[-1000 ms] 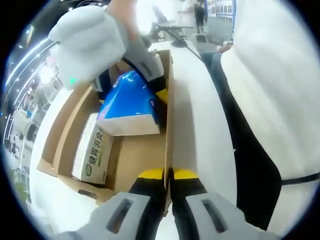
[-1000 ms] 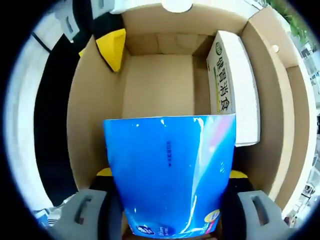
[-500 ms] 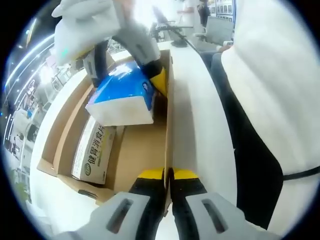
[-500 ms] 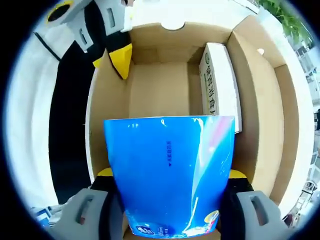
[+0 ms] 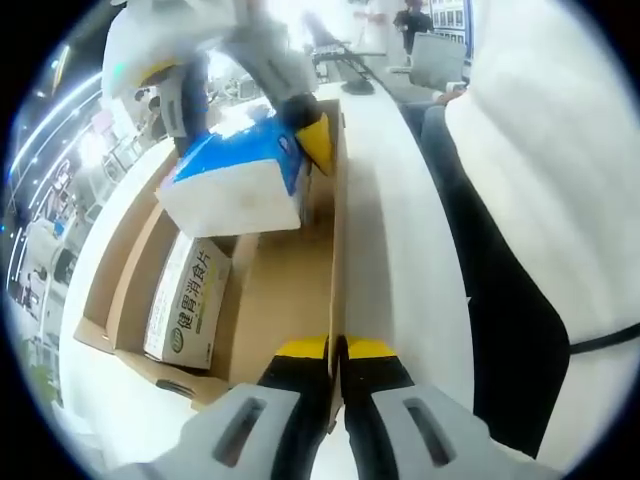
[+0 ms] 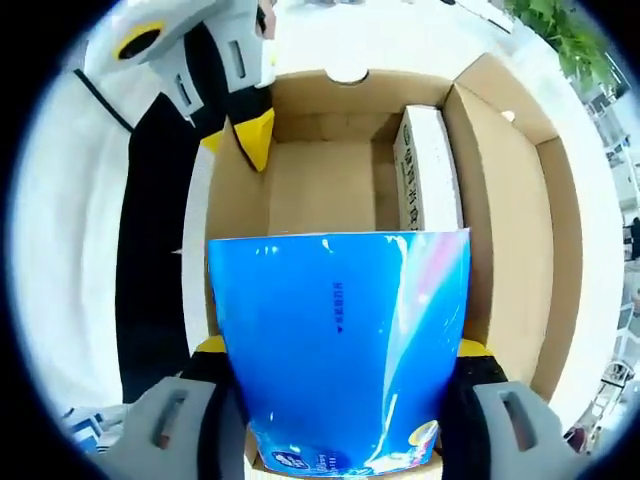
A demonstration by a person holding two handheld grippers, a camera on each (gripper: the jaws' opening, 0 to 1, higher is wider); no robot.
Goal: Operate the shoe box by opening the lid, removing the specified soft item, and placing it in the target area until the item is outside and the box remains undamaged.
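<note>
While my right gripper (image 6: 335, 415) has its jaws clamped on the soft blue plastic tissue pack (image 6: 338, 345), that pack sits between its yellow-tipped fingers (image 6: 474, 349), above the open brown cardboard shoe box (image 6: 510, 230). Beyond the pack, a white rectangular carton with green print (image 6: 430, 180) lies inside the box. My left gripper (image 5: 337, 352) has its jaws pinched together on the box's side wall, with the pack (image 5: 238, 182) raised ahead.

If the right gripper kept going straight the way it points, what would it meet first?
Probably the cardboard floor of the open shoe box, ahead of the blue pack that the right gripper holds; depth is uncertain.
</note>
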